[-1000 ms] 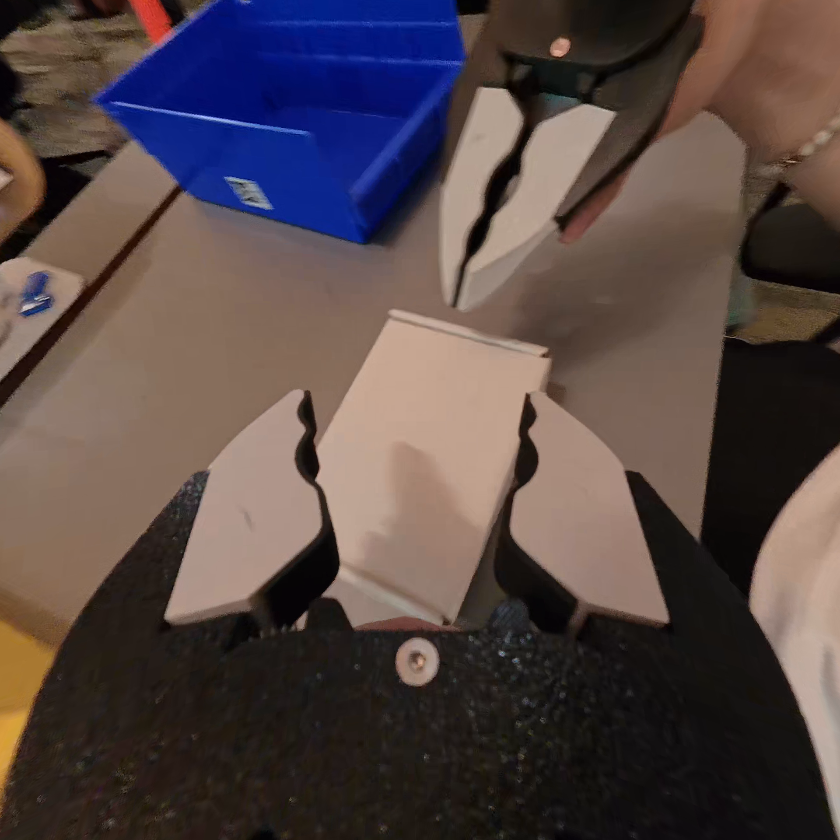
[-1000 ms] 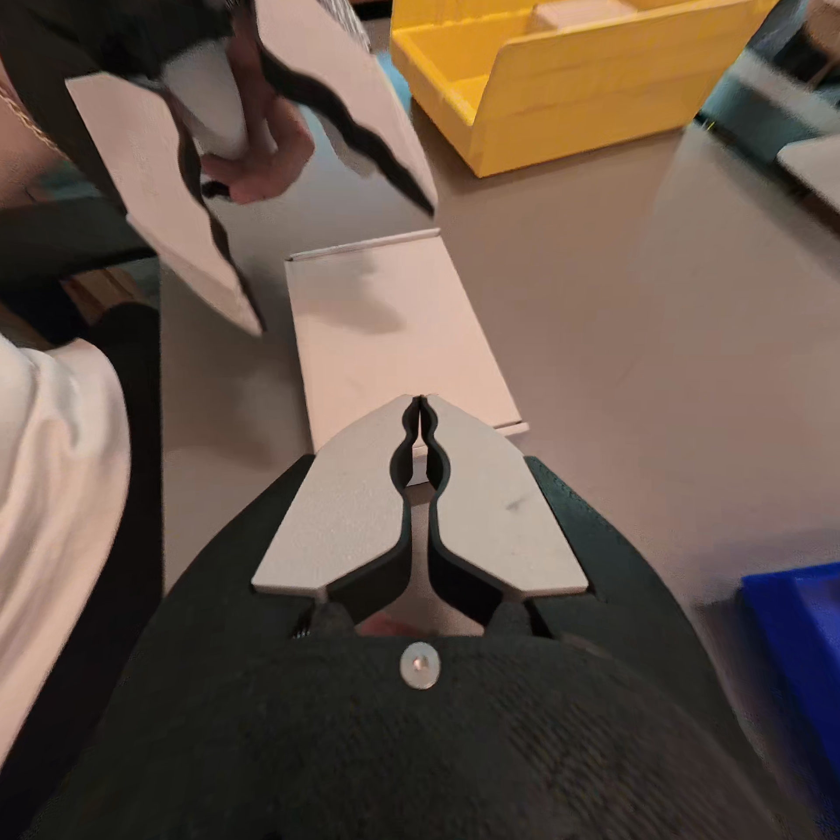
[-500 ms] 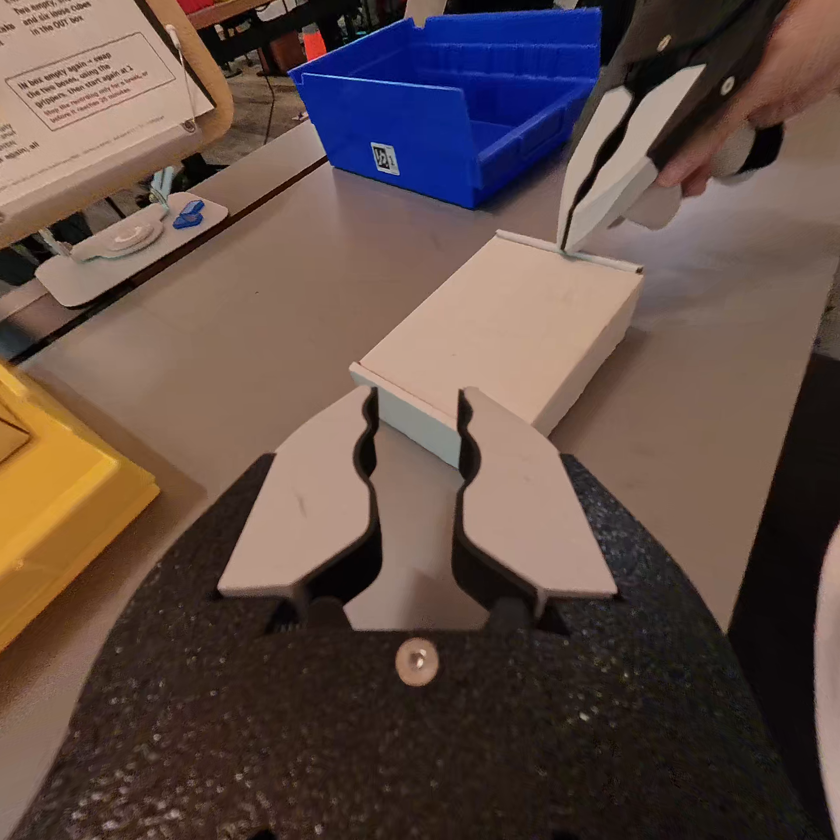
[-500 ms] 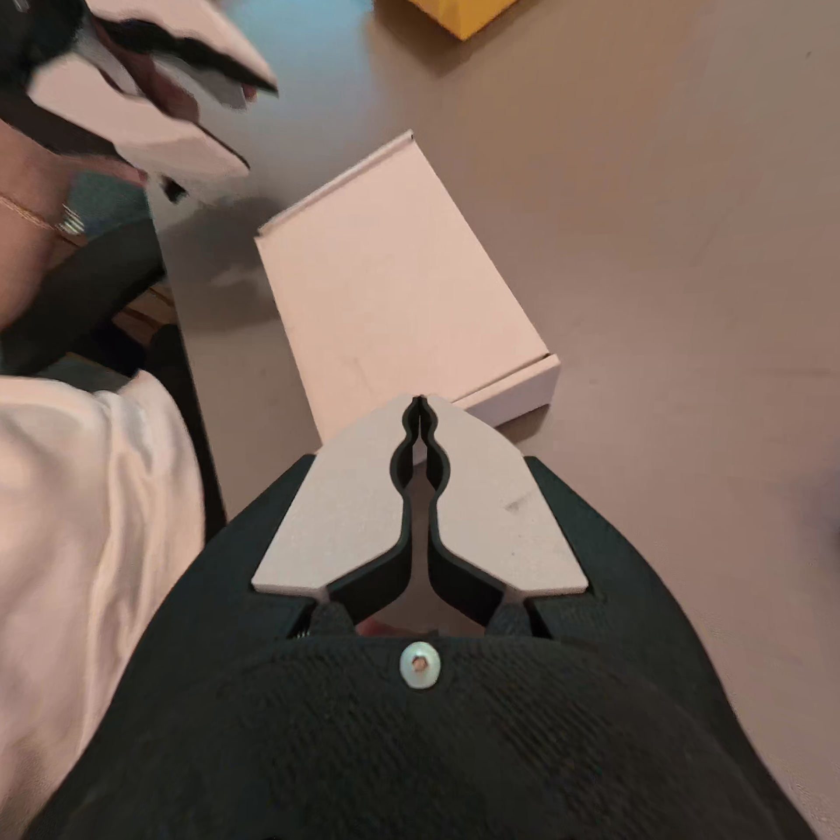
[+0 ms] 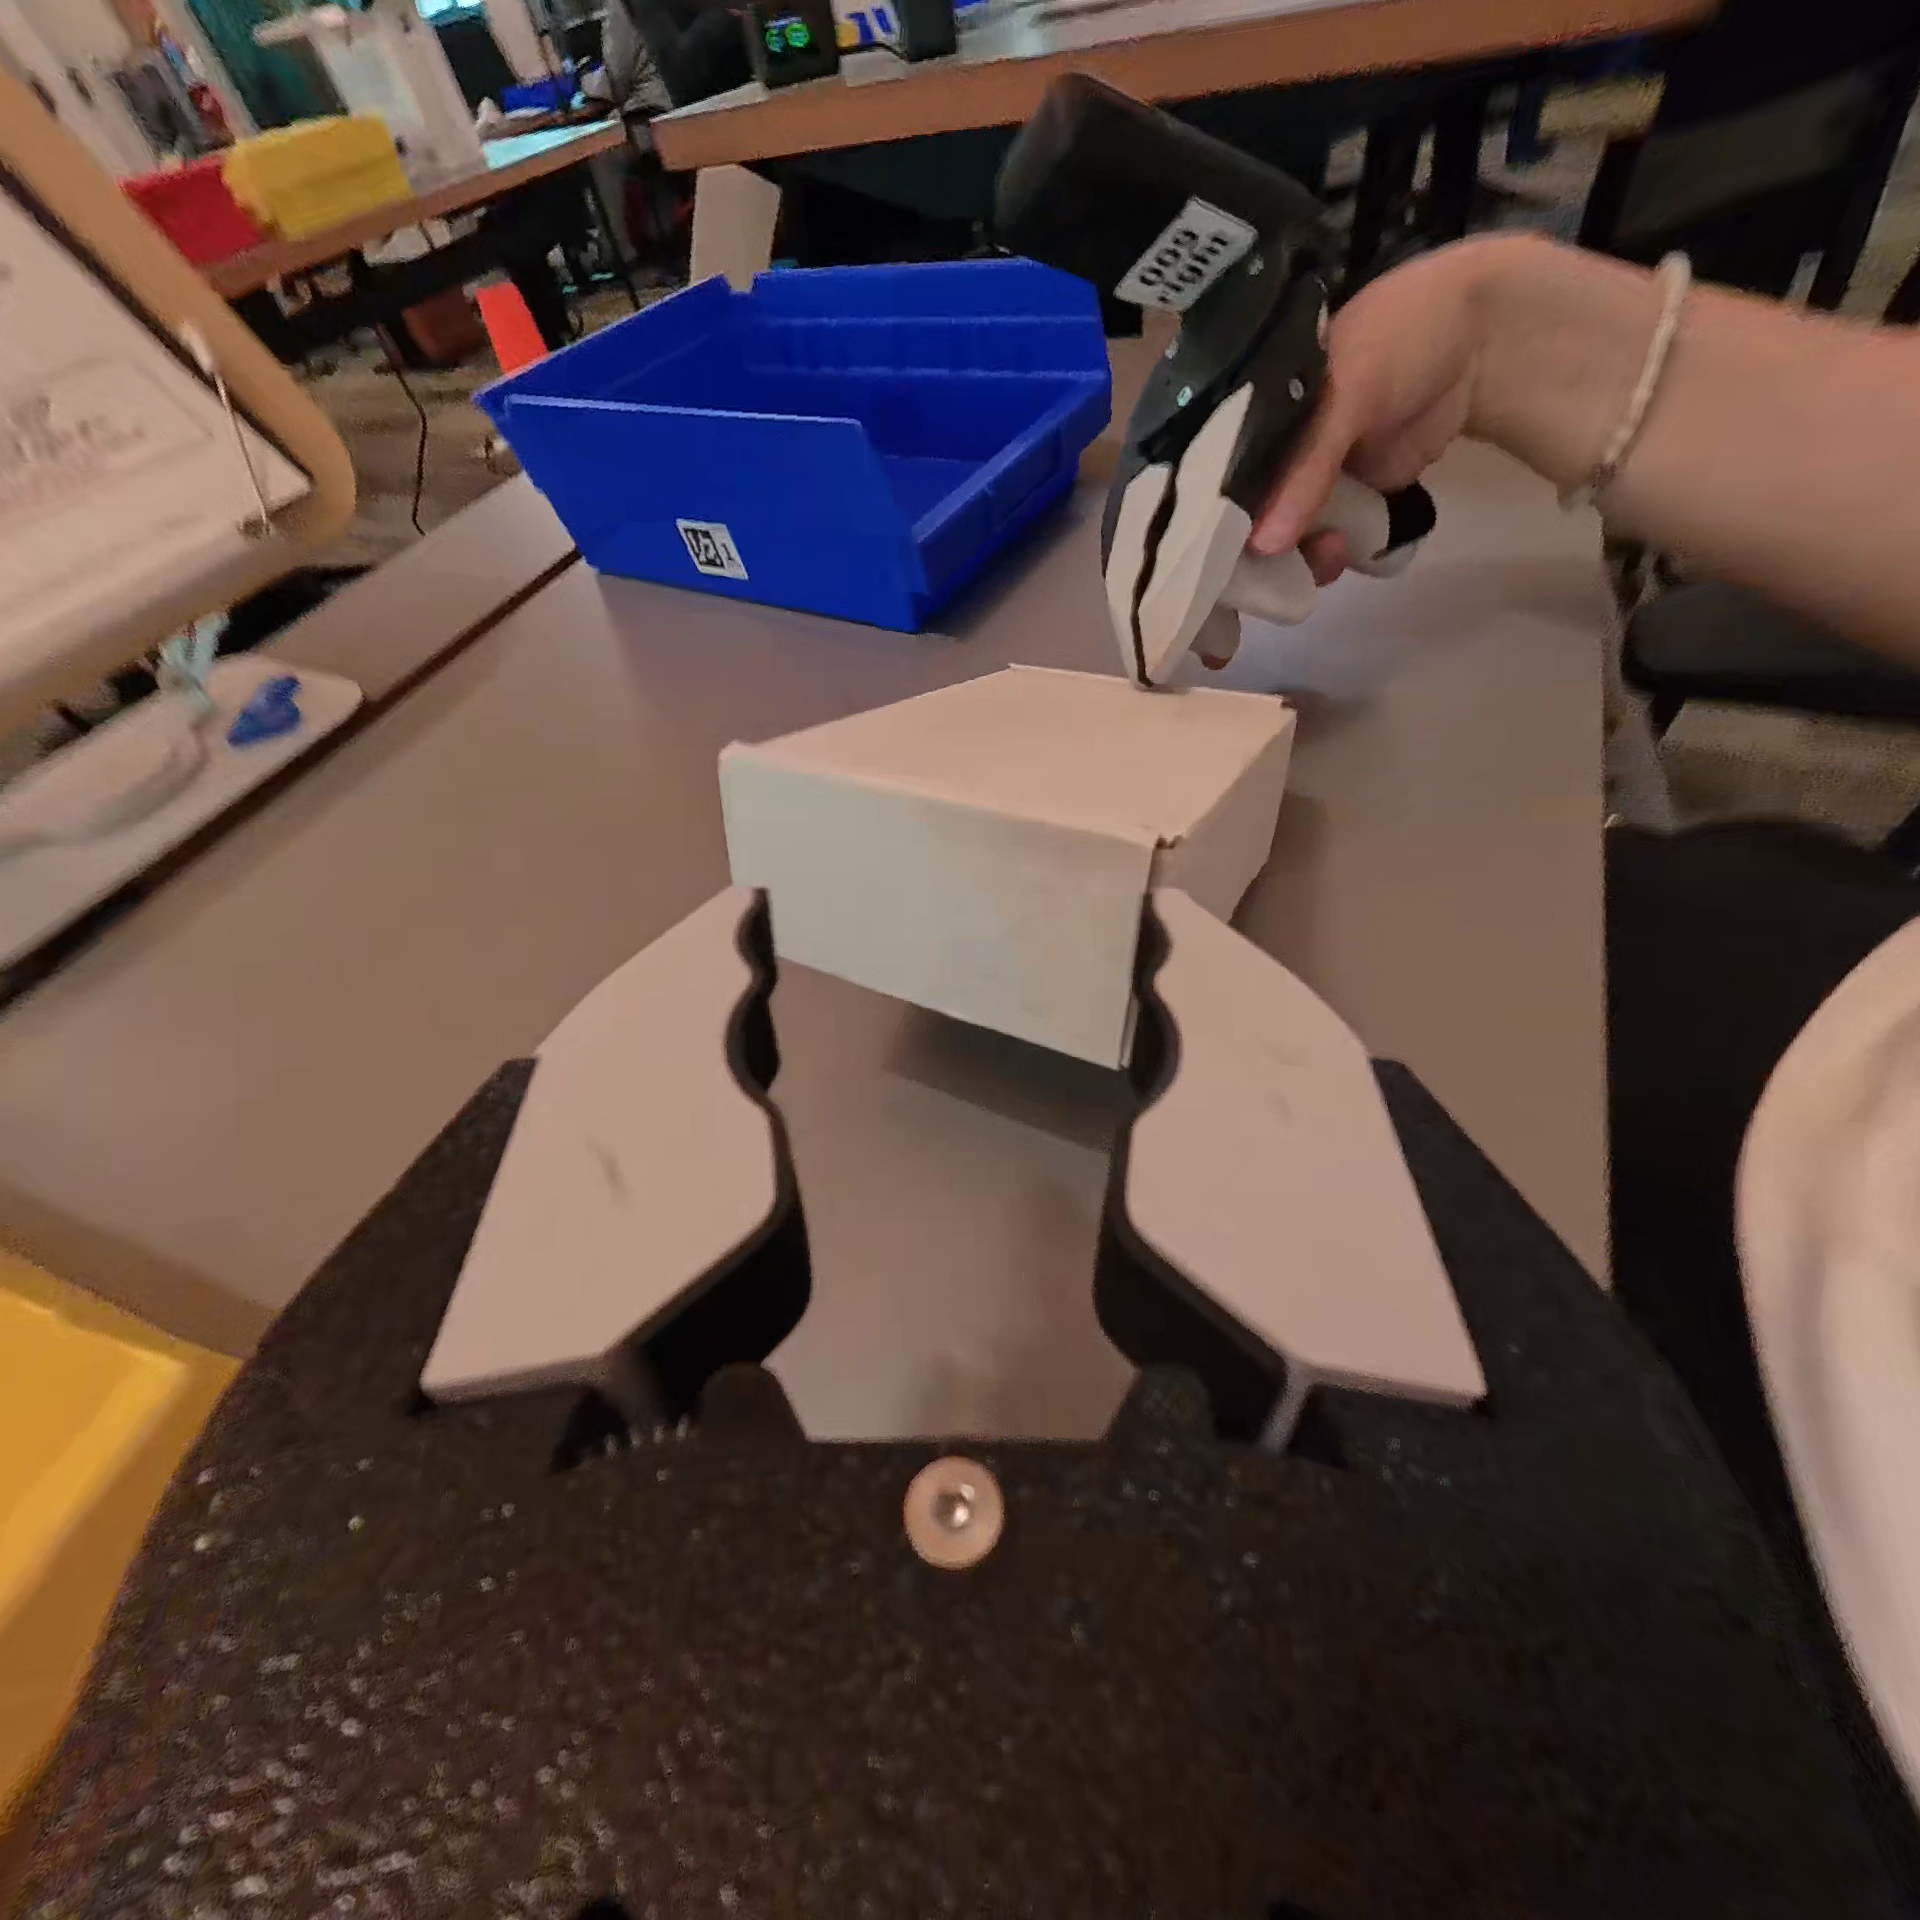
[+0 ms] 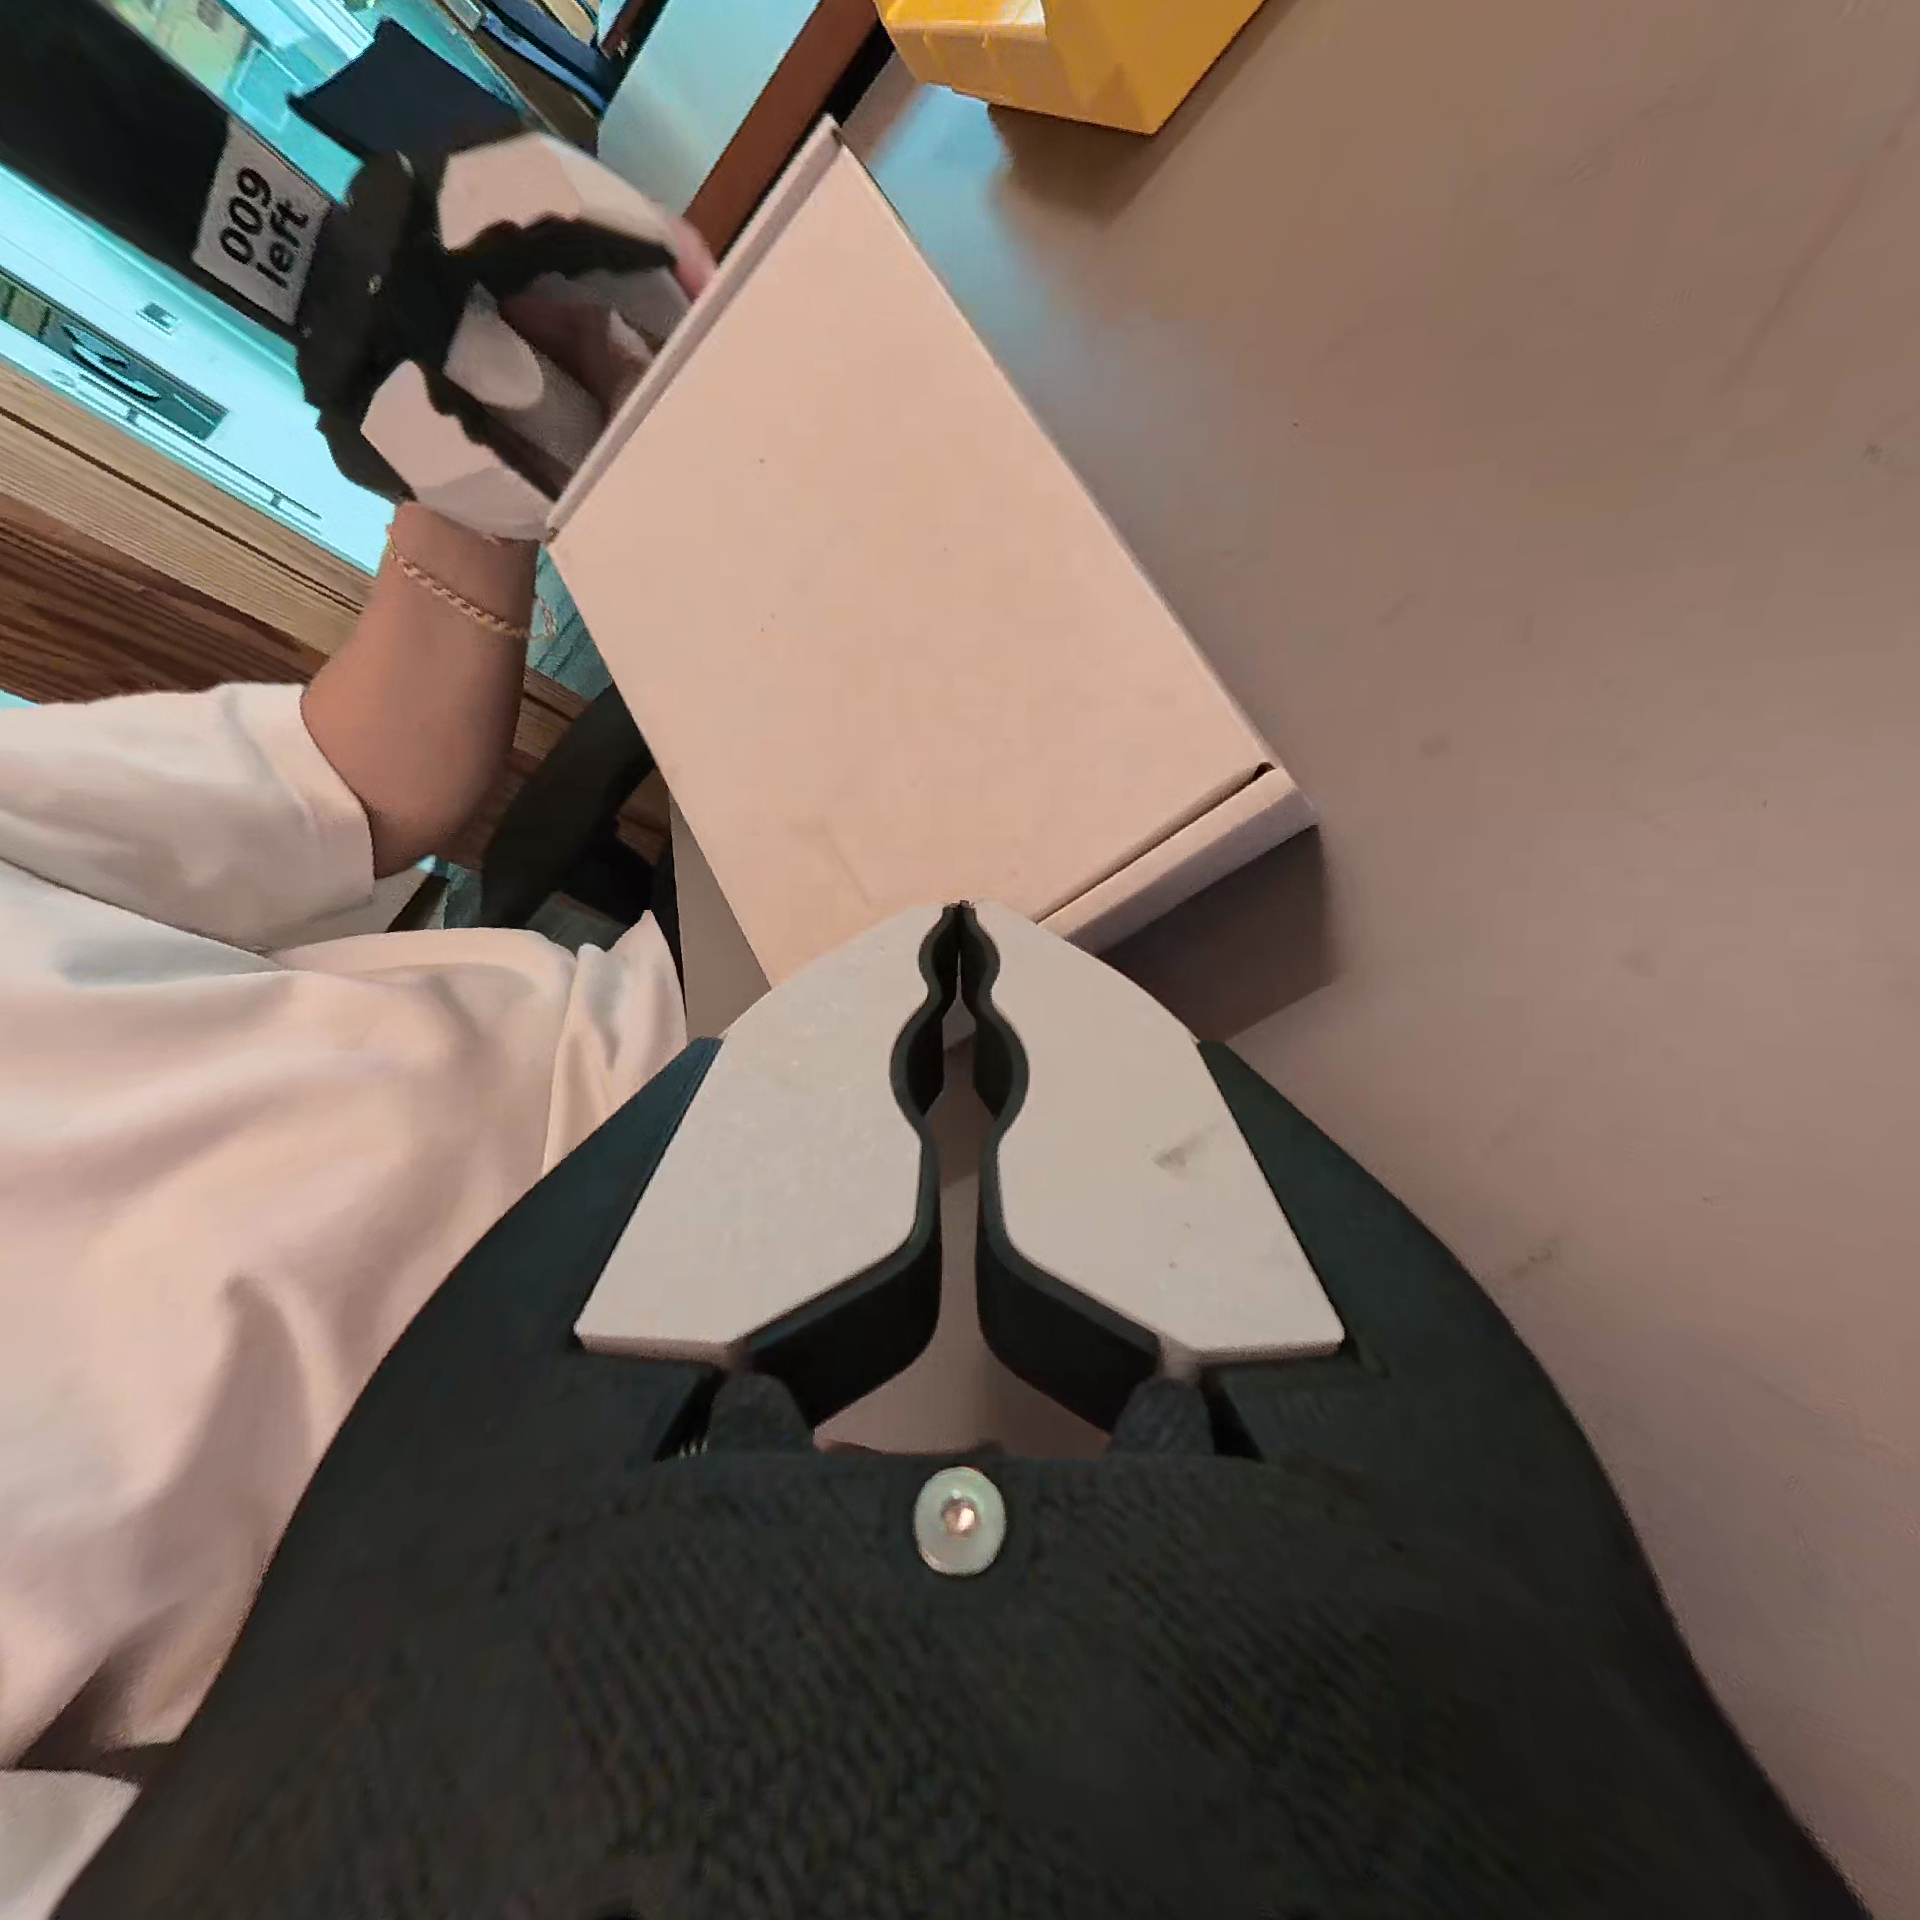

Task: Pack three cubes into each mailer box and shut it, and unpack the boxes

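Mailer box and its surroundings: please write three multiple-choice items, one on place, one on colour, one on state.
1. Where is the blue bin, relative to the mailer box? A. On it. B. Beyond it, on the table. C. Under the table.
2. What colour is the mailer box? A. Red. B. Green. C. White.
3. How do the right gripper's jaws stand? A. Shut. B. Wide open. C. Around a cube.
B, it stands farther along the table; C, its cardboard is white; A, the jaws meet, tip at the box's top edge.

place: likely a lab or workshop — long tables (image 5: 1143,62) | storage bins (image 5: 831,436) | instruction board (image 5: 104,416)
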A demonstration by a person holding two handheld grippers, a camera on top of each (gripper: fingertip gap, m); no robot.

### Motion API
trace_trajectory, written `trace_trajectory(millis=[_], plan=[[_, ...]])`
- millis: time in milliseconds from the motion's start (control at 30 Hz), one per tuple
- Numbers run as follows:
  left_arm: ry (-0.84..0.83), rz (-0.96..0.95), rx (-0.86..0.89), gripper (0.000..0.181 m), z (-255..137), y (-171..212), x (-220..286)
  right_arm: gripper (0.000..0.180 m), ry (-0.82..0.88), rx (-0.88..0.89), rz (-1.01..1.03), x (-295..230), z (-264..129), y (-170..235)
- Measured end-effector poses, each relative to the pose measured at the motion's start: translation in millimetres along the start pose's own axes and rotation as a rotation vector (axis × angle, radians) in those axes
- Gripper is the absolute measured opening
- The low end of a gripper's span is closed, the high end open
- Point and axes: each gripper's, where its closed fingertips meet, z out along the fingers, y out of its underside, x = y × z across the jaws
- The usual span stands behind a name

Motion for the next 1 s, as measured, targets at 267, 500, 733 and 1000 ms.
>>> trace_trajectory(millis=[267,500,733,1000], plan=[[-0.201,1.115,-0.441,0.106,14,31,-51,0.0,-0.047,0.018,-0.009,-2,2,-2],[-0.158,1.515,-0.218,0.108,57,20,-21,0.0,-0.046,0.017,-0.026,0,-1,0],[-0.092,1.446,-0.244,0.075,71,27,-8,0.003,0.022,0.06,-0.078,5,-10,-10],[0.204,0.287,-0.104,0.074,54,-3,23,0.057,0.027,0.457,-0.466,-59,-79,-64]])
